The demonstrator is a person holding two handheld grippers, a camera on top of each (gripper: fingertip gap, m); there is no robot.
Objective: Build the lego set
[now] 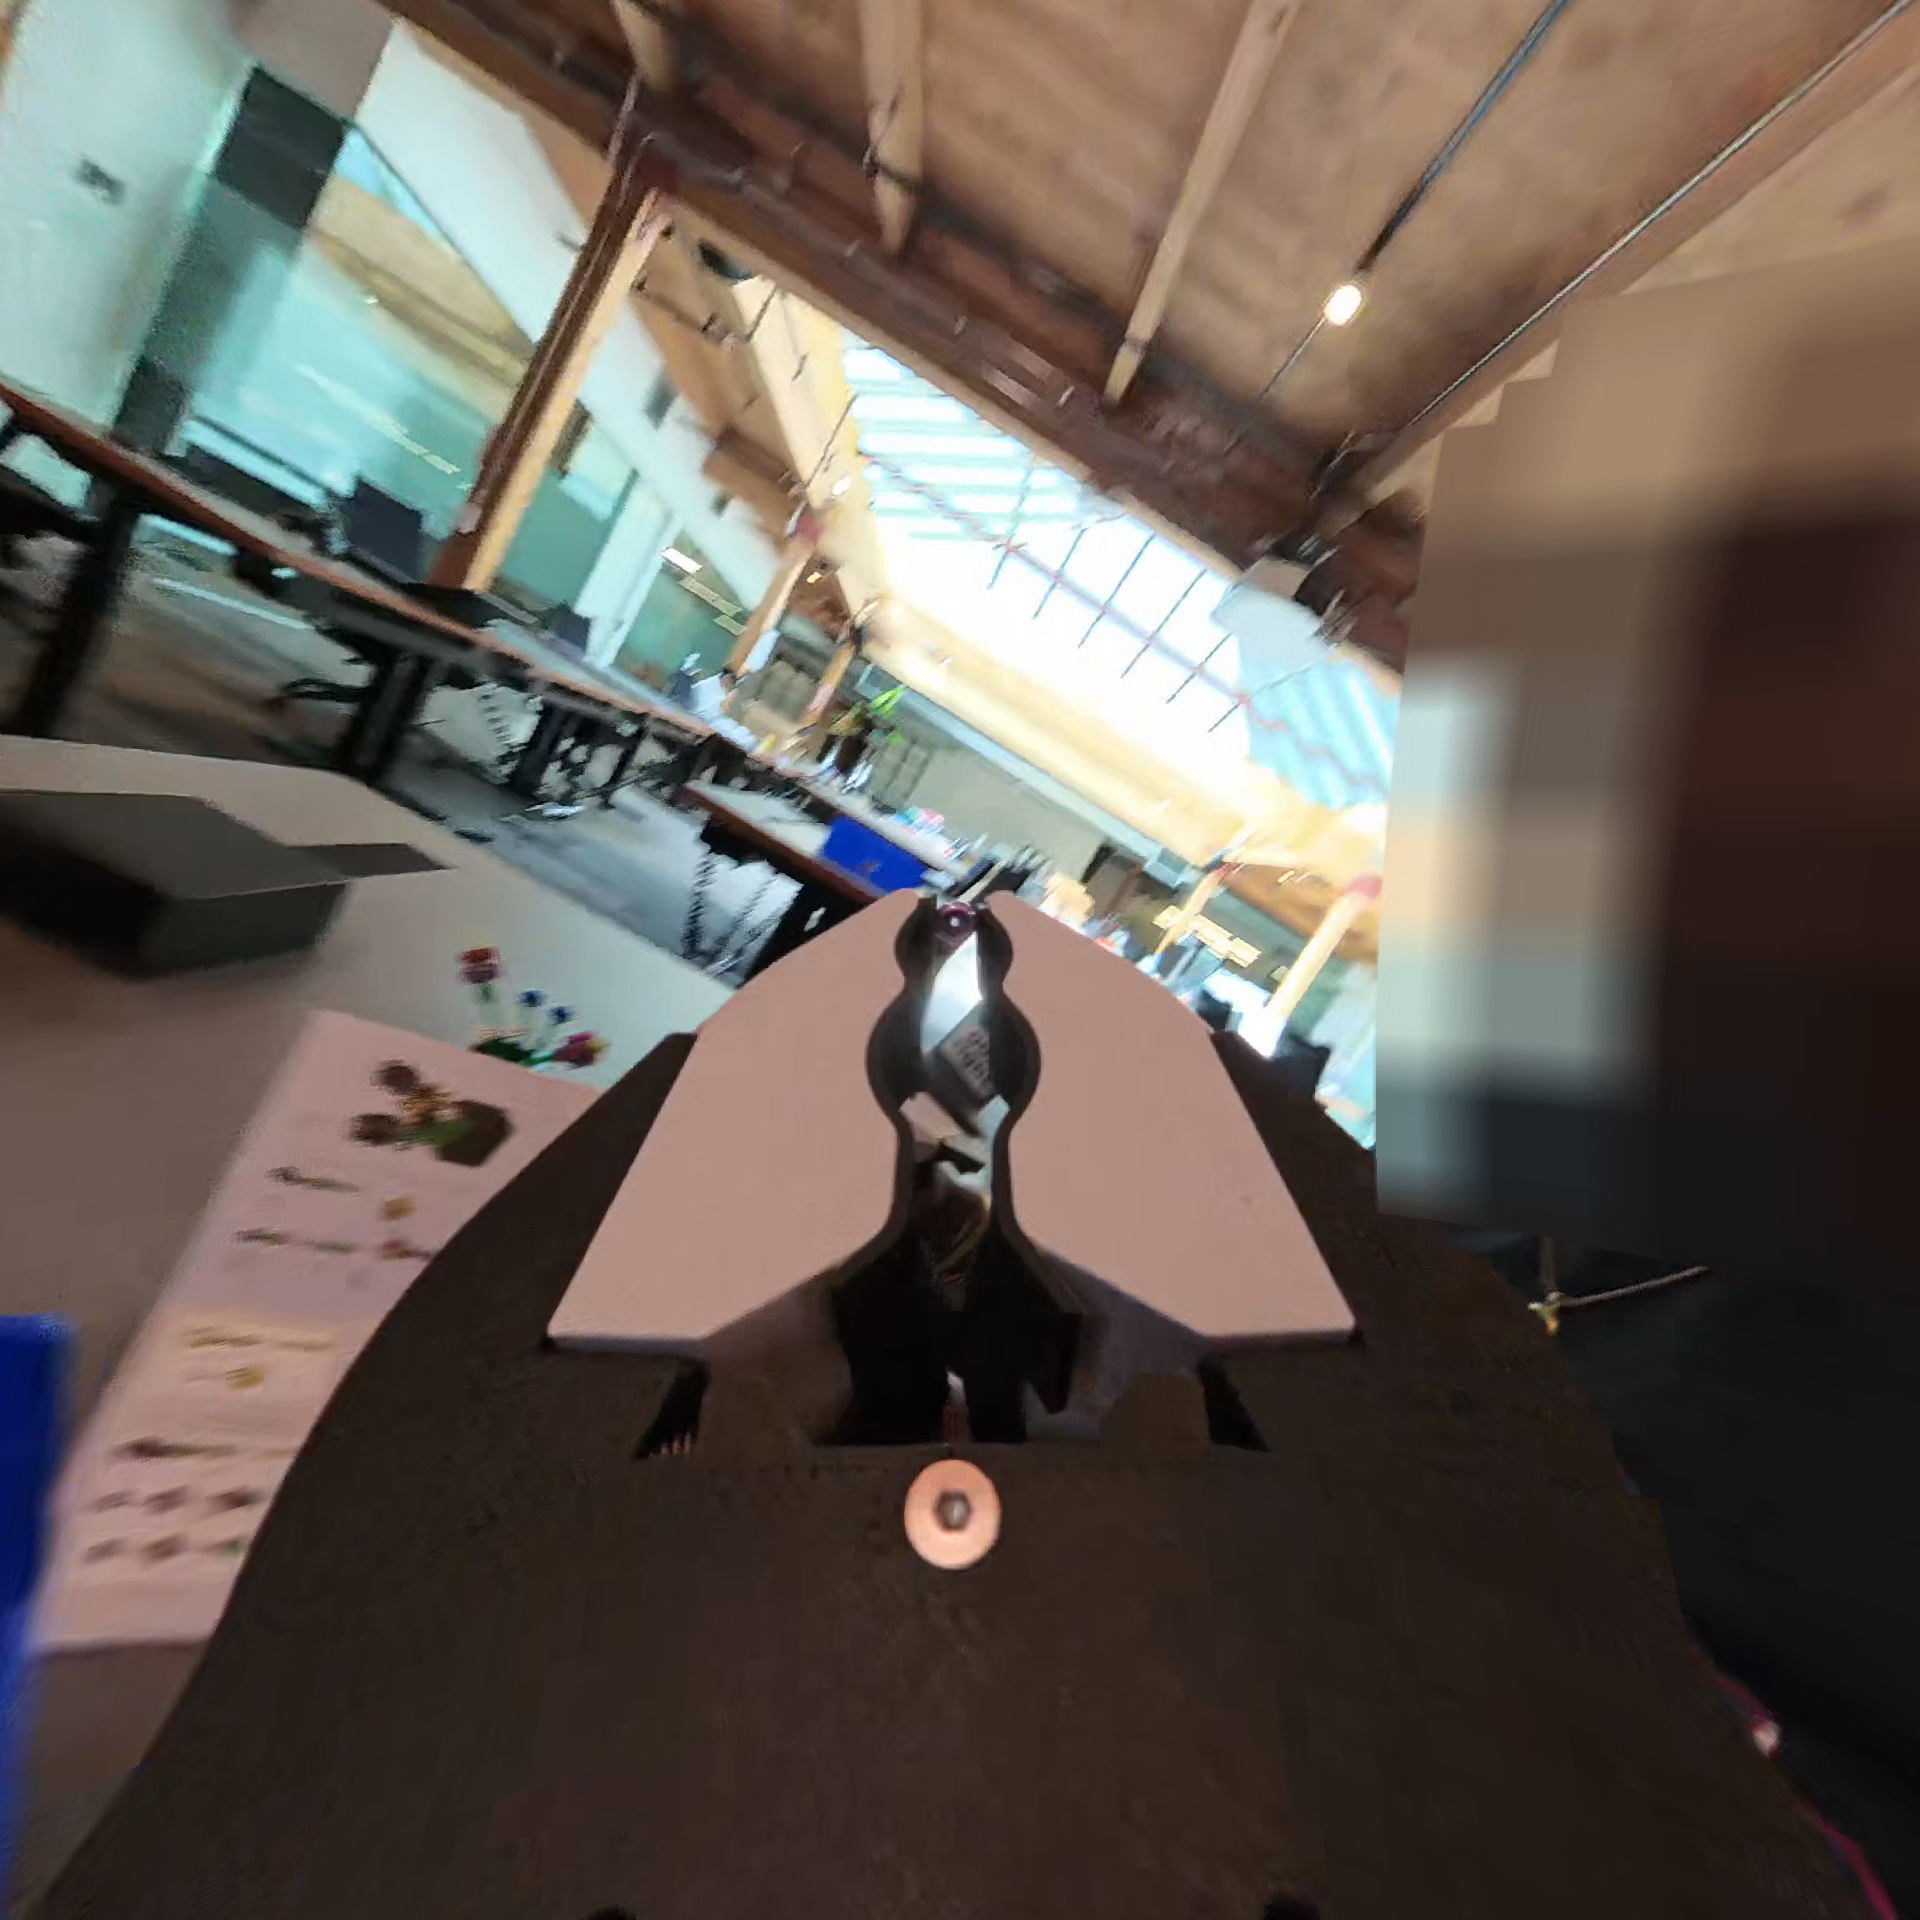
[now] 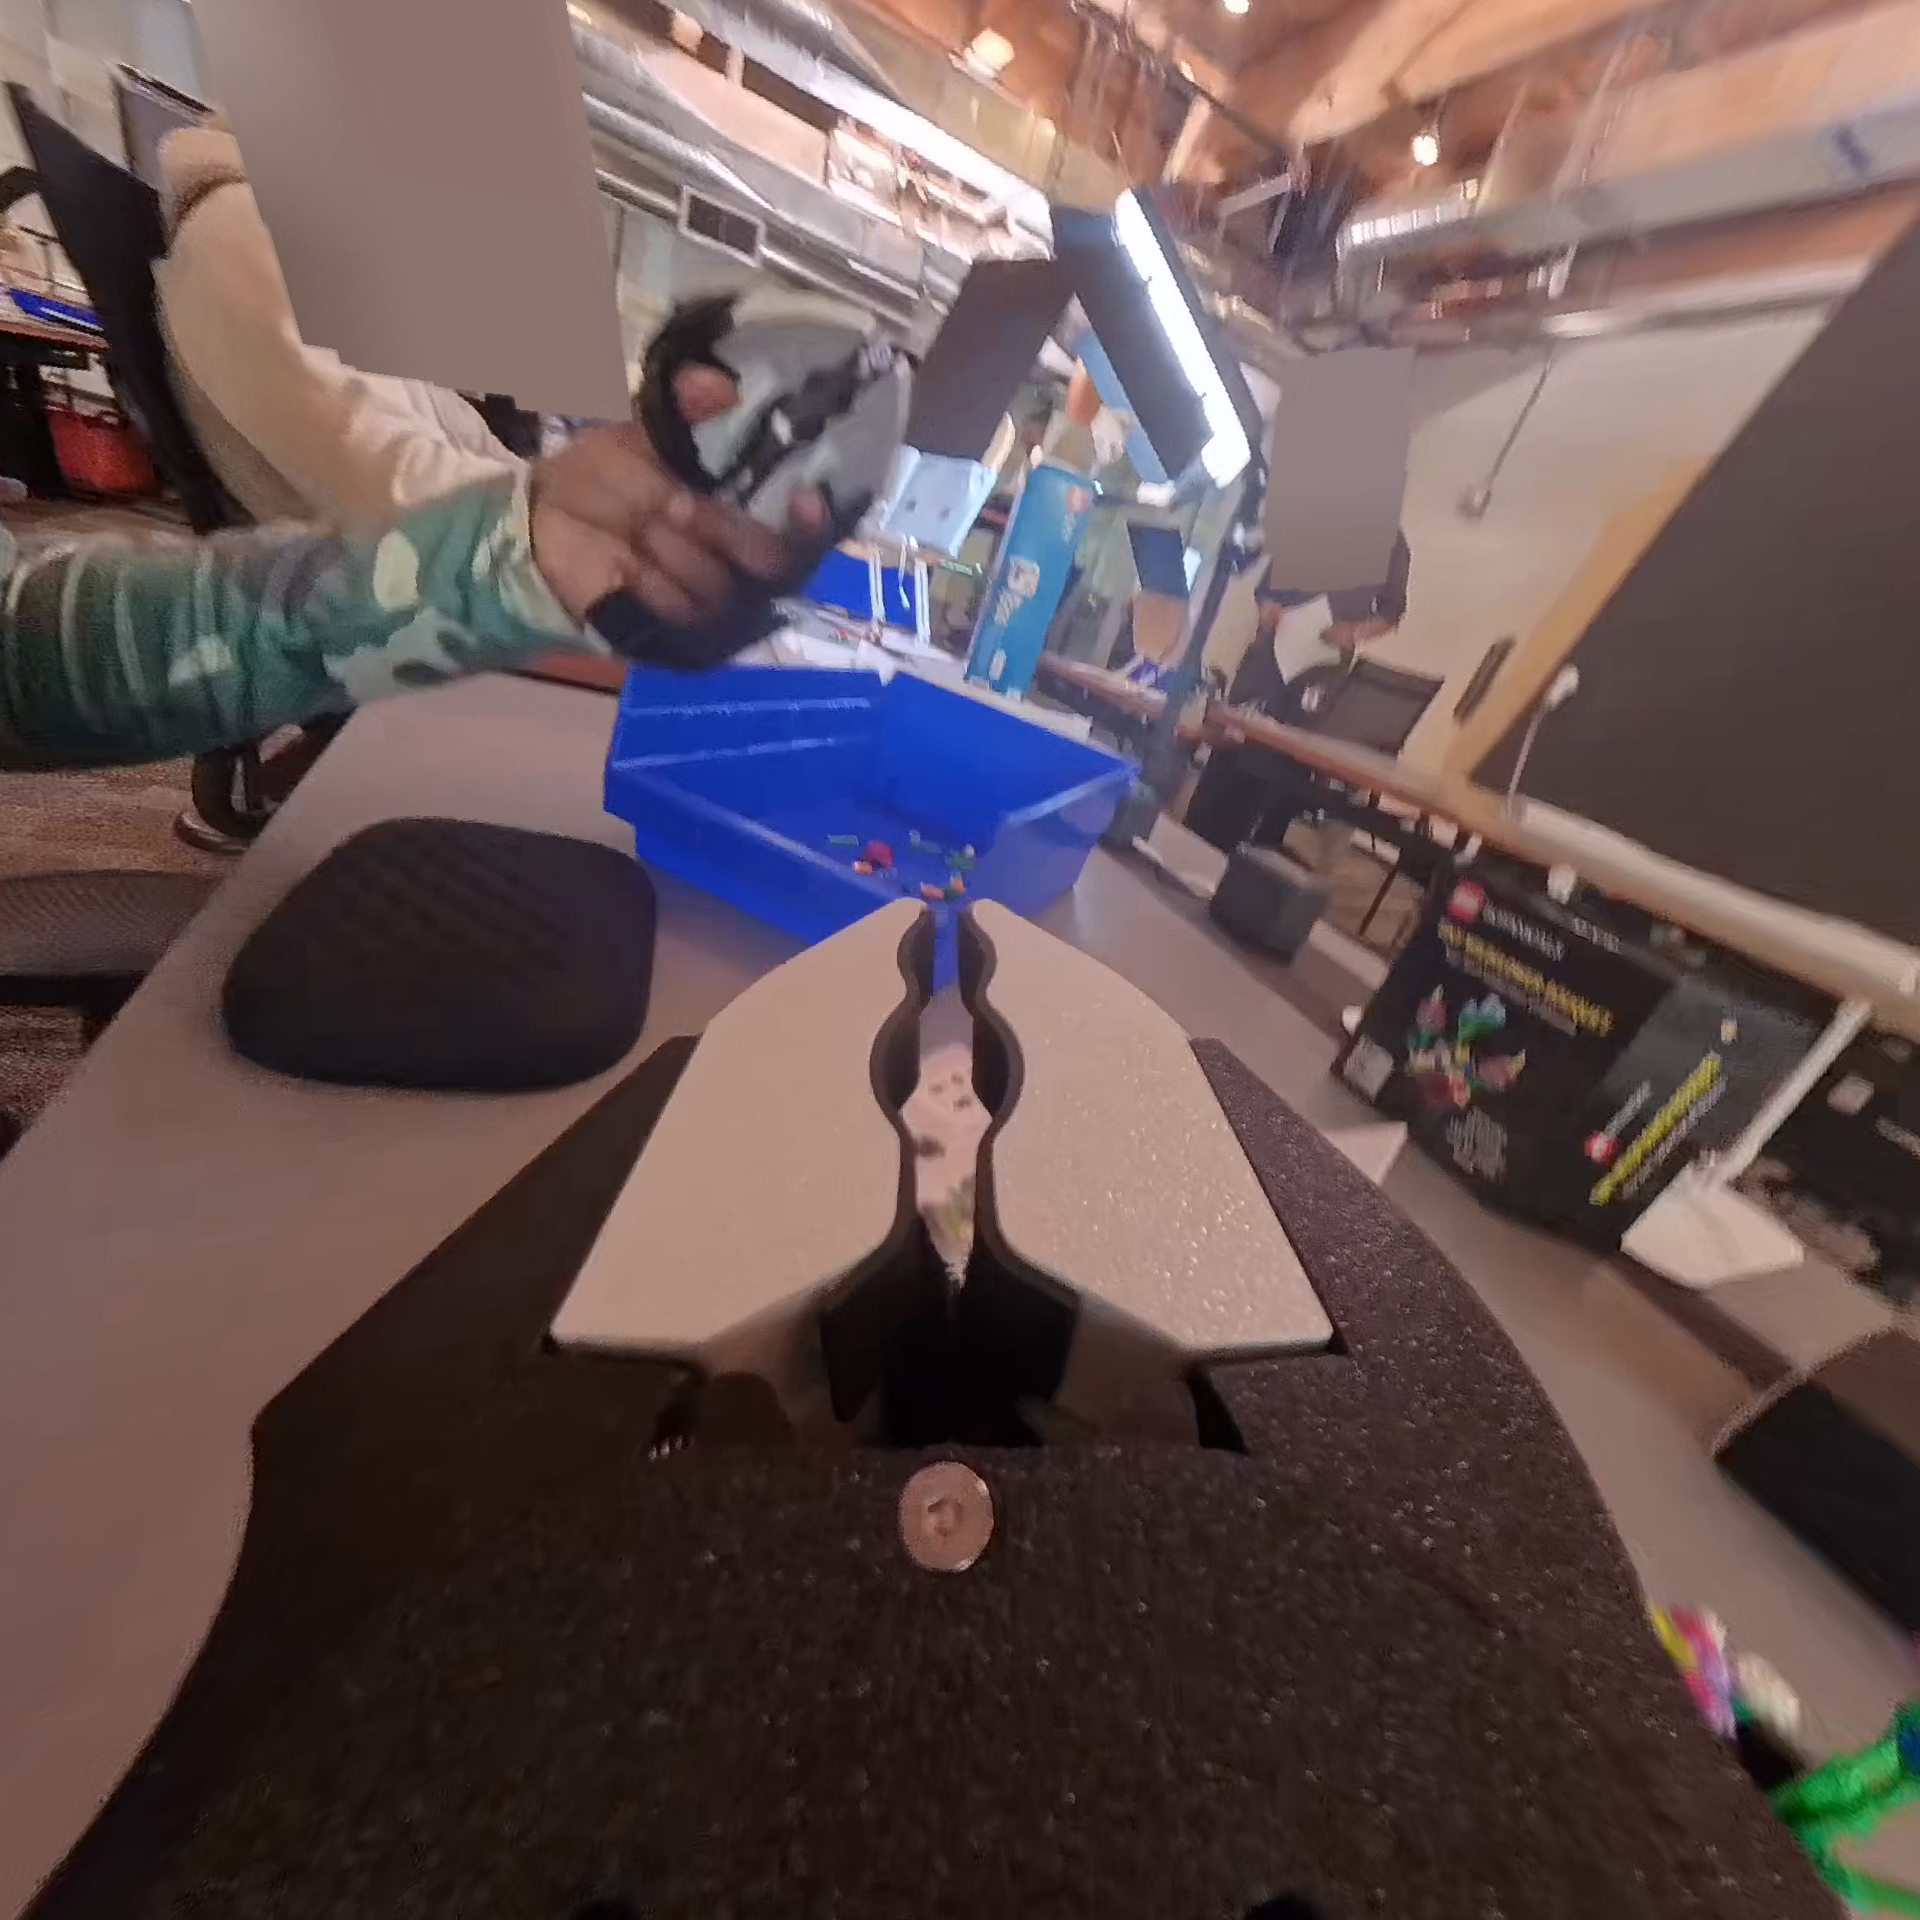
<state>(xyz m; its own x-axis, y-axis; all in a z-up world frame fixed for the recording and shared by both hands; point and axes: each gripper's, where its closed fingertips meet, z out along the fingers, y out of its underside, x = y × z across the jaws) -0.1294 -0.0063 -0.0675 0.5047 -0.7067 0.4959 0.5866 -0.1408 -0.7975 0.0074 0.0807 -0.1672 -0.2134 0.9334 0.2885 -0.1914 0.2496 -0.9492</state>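
Right wrist view: my right gripper nearly closed, empty; blue bin of loose bricks dead ahead. Left gripper pinching small dark-red piece.

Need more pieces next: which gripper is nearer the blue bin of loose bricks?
Right. The right gripper is low over the table, its tips just short of the blue bin. The left gripper is raised above the bin's far side.
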